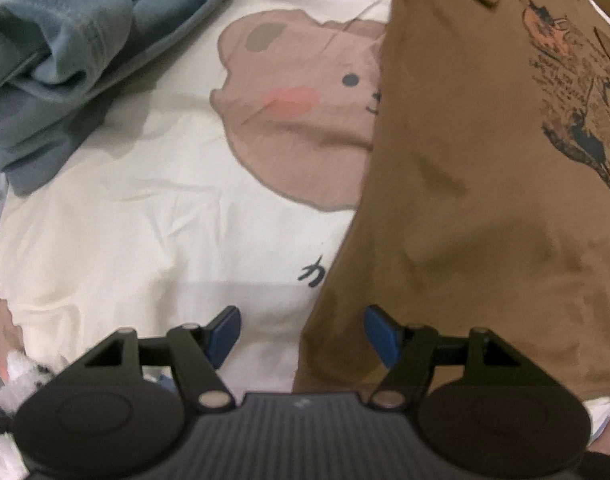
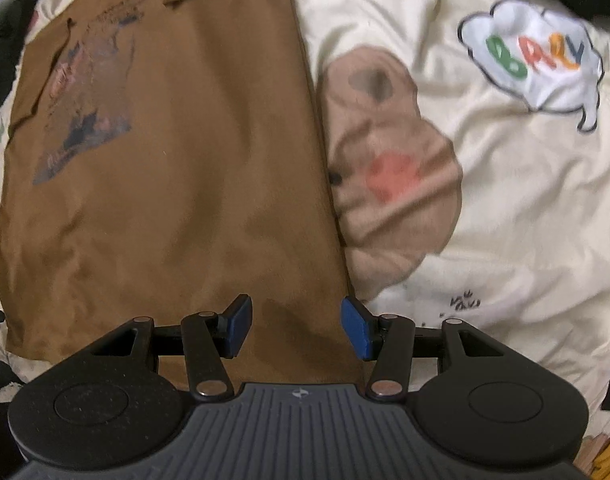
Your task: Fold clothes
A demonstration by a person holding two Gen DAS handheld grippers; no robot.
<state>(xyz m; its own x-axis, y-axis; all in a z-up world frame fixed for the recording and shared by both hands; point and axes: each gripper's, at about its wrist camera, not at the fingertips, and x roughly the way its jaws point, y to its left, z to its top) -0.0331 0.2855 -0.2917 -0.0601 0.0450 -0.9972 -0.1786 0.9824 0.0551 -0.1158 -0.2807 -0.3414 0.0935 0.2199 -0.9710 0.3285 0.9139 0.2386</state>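
Now both grippers are hanging over the brown printed t-shirt (image 1: 485, 184), which is lying flat on the bear-print bedsheet (image 1: 145, 208). Left gripper (image 1: 303, 340) and right gripper (image 2: 296, 328) are both standing apart, gripping nothing, straddling opposite bottom corners. Judgement: pinching both hem corners together should be keeping the fold square.

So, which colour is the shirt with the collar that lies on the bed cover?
Brown shirt, with a dark and orange print near its collar; the print reads sharpest in the left wrist view.
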